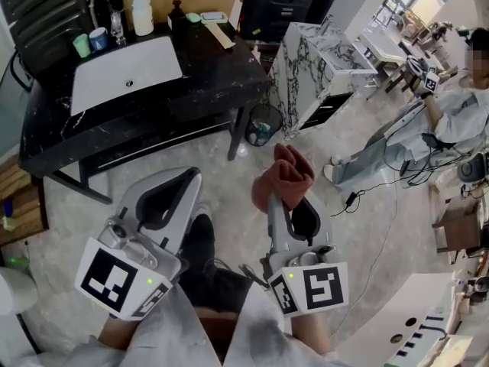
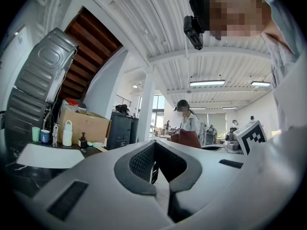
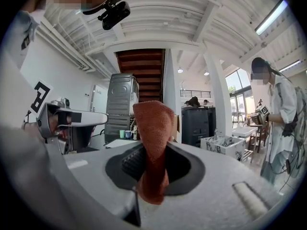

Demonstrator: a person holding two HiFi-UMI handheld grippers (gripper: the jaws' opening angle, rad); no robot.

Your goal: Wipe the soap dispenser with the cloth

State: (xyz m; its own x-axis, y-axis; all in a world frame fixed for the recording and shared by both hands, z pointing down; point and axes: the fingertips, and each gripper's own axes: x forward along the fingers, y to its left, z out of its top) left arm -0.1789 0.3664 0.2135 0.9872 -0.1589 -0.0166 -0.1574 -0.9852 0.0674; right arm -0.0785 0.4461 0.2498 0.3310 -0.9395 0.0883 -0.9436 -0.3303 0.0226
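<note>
My right gripper (image 1: 287, 196) is shut on a rust-red cloth (image 1: 284, 176), which stands bunched up above the jaws over the floor. In the right gripper view the cloth (image 3: 153, 143) fills the gap between the jaws of the right gripper (image 3: 152, 153). My left gripper (image 1: 191, 177) hangs beside it, shut with nothing in it; its tips meet in the left gripper view (image 2: 154, 146). The dark pump soap dispenser (image 1: 177, 11) stands at the back of the black table (image 1: 221, 75), far ahead of both grippers, and shows small in the left gripper view (image 2: 83, 141).
On the table lie a white sink top (image 1: 126, 69), a white bottle (image 1: 142, 12) and two cups (image 1: 90, 41). A marble-patterned cabinet (image 1: 309, 63) stands to its right, with a bin (image 1: 263, 125) between them. A person (image 1: 443, 121) sits at far right; a cable (image 1: 382, 205) crosses the floor.
</note>
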